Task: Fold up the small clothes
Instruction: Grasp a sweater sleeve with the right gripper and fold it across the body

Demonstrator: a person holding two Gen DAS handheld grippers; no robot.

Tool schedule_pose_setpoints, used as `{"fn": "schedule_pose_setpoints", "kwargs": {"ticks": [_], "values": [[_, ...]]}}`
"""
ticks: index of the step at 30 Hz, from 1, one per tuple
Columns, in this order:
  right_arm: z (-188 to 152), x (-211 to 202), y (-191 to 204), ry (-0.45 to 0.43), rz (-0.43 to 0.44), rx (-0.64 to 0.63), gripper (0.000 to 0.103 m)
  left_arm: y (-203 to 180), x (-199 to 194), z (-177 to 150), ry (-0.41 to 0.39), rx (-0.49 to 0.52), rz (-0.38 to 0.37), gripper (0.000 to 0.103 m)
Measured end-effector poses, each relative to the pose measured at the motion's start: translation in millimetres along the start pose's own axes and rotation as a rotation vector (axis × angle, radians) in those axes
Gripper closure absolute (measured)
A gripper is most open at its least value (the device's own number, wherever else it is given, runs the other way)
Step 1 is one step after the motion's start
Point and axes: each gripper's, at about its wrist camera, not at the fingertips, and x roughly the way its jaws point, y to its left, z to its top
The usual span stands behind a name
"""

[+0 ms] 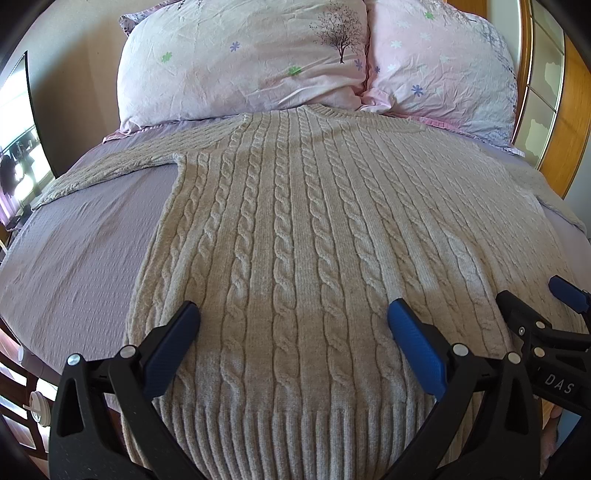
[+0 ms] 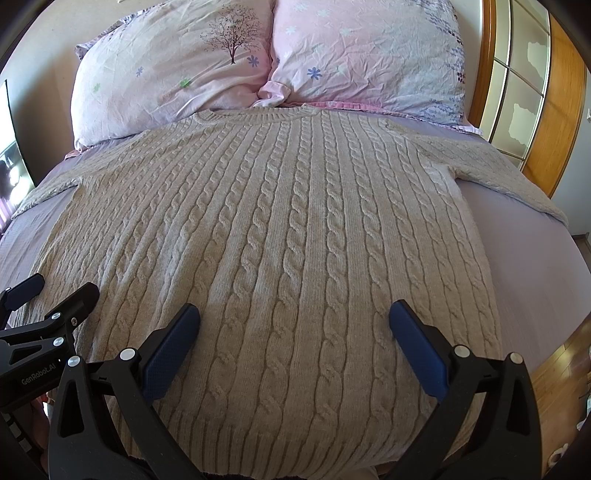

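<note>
- A beige cable-knit sweater (image 1: pixel 295 221) lies flat on the bed (image 1: pixel 74 258), spread face up on a lilac sheet, its body unfolded.
- Its round collar (image 2: pixel 255 115) points toward the two pillows (image 1: pixel 243 59) at the head of the bed and just reaches them; the ribbed hem (image 1: pixel 295 428) lies at the near edge, below the grippers.
- In the left wrist view the sweater's left sleeve (image 1: pixel 110 166) stretches out sideways across the sheet, toward the bed's edge.
- In the right wrist view the other sleeve (image 2: pixel 509 177) stretches out to the right in the same way — both arms of the garment are laid out straight.
- The left gripper (image 1: pixel 293 321) hangs over the lower part of the sweater, its jaws spread wide, nothing between them. Its blue pads (image 1: pixel 173 343) are just above the knit; whether they touch it cannot be told.
- The right gripper (image 2: pixel 294 321) is likewise wide apart and holds nothing, poised over the lower body of the sweater, right of the left one.
- Each gripper shows at the edge of the other's view — the two sit side by side, near one another, over the hem end.
- The pillows are pink with small flowers and a printed tree (image 2: pixel 232 35); a wooden frame (image 2: pixel 565 110) stands at the right of the bed.
</note>
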Motion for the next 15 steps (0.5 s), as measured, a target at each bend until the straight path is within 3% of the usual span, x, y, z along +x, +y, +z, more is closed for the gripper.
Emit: {"fn": "schedule_pose_setpoints", "kwargs": {"ticks": [6,9,12,15], "values": [[1,1,-3,-0.011,0.021,-0.024,0.001,1,3,3,0.025,0.007,-0.002,0.002],[5,1,-12,-0.019,0.101,-0.062,0.001,1,5,6,0.043,0.027,-0.008,0.002],[22,-13,-65,-0.081,0.194,0.08,0.001,1,6,9,0.051,0.06,-0.019,0.002],[50,-29,-155,-0.178,0.127,0.306,0.001,5,7,17,0.06,0.074,-0.072,0.002]]}}
